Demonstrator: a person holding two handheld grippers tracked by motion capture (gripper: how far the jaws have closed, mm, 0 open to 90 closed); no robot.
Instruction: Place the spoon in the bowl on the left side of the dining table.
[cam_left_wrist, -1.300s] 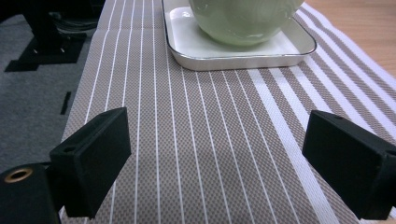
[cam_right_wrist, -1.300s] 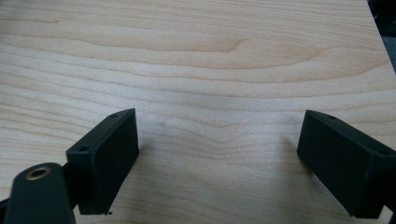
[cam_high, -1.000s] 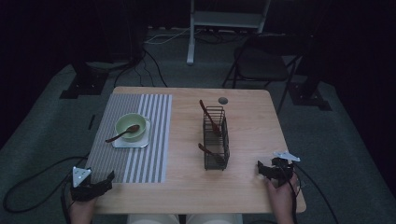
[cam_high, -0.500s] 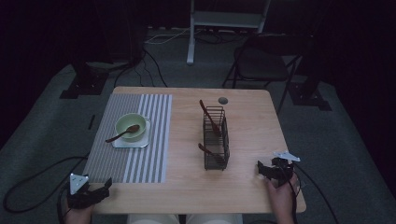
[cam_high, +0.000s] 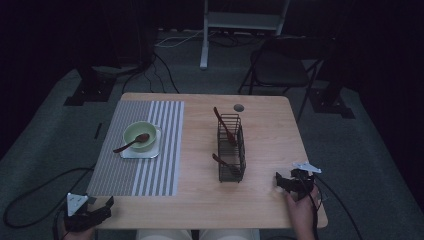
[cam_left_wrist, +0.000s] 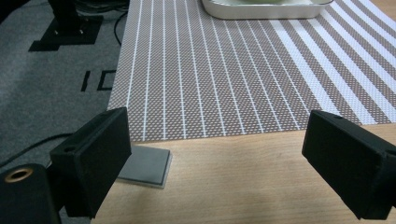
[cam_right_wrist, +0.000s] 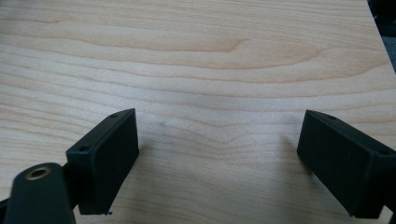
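Note:
A green bowl (cam_high: 139, 135) with a brown spoon (cam_high: 131, 143) in it rests on a white tray (cam_high: 141, 152) on the striped placemat (cam_high: 140, 165). Right of the mat a black wire basket (cam_high: 231, 147) holds two brown utensils. My left gripper (cam_high: 107, 206) is open at the table's near left corner, and its jaws frame the placemat's near edge (cam_left_wrist: 205, 107) and the tray (cam_left_wrist: 266, 10) beyond. My right gripper (cam_high: 278, 181) is open low over bare wood (cam_right_wrist: 210, 93) near the front right, with nothing between its jaws.
A small grey pad (cam_left_wrist: 145, 165) lies by the table's left front corner. A round grommet hole (cam_high: 239, 107) is at the table's far edge. A folding chair (cam_high: 287, 60) and stand legs are on the floor beyond, and cables trail at the left.
My left gripper has drawn back toward the person and slightly left, down to the table's near corner. The right gripper has stayed put.

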